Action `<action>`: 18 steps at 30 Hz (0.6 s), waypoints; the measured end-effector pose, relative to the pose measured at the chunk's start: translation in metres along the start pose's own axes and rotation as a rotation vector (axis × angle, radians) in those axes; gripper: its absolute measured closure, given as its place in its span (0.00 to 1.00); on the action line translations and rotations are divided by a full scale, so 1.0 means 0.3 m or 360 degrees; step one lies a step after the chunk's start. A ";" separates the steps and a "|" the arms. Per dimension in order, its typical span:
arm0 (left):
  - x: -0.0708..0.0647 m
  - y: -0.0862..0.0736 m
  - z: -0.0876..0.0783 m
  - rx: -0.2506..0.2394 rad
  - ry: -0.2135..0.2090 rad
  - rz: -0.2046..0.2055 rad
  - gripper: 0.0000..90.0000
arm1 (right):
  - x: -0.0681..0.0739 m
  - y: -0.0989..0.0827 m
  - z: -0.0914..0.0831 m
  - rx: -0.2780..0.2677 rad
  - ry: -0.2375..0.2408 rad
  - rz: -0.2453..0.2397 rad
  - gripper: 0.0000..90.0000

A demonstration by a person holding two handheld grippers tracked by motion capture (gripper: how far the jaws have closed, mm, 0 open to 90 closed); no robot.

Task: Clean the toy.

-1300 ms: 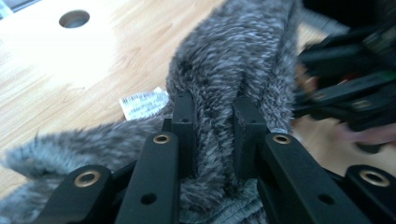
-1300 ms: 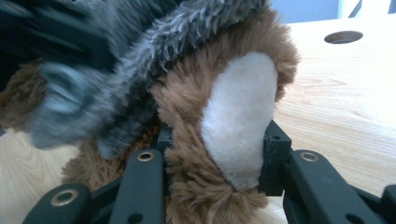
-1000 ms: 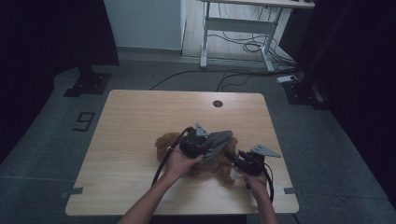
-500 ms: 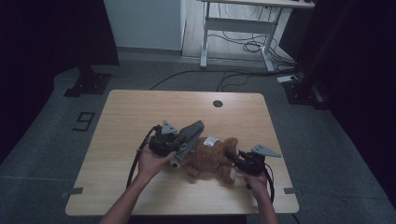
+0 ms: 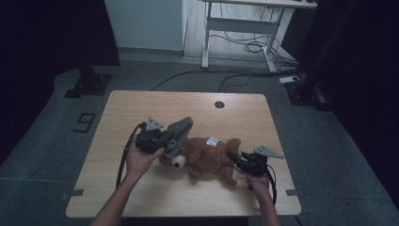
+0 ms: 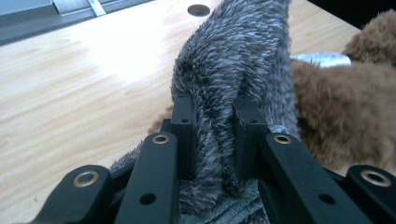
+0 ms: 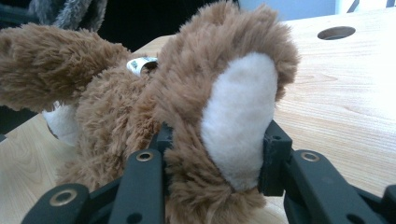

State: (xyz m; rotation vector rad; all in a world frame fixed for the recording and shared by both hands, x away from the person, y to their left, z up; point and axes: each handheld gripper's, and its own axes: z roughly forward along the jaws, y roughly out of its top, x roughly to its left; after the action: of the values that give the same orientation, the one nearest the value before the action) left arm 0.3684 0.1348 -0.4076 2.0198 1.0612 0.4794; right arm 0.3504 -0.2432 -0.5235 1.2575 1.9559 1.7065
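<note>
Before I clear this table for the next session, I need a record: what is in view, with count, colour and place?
Soft toy: one, brown with a white foot pad, lying on the table between the two grippers.
Furry cloth: one, grey, at the toy's head end, pinched in the left gripper.
Tag: one, white, on the toy's back.
Table: one, light wood, with a round hole near its far edge.
Desk frame: one, white, on the floor behind, cables beneath it.
Left gripper: one, black, shut on the grey cloth.
Right gripper: one, black, shut on the toy's foot.
Hands: two, one holding each gripper, coming in from the near edge.
</note>
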 end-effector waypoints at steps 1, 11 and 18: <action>-0.004 0.015 0.006 0.0006 -0.0002 0.0012 0.81 | 0.001 0.000 0.000 -0.0001 0.0000 -0.0004 0.68; -0.007 0.063 0.133 0.0156 -0.0028 -0.0012 0.81 | -0.002 -0.002 -0.005 -0.0015 0.0025 -0.0038 0.68; 0.001 -0.024 0.118 0.0098 -0.0081 -0.0062 0.82 | 0.006 0.011 -0.017 -0.0024 0.0060 -0.0018 0.55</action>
State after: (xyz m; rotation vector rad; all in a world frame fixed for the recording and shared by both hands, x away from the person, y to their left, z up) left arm 0.3873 0.1209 -0.4352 2.0503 1.0944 0.3769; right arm 0.3472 -0.2454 -0.5183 1.2156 1.9635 1.7488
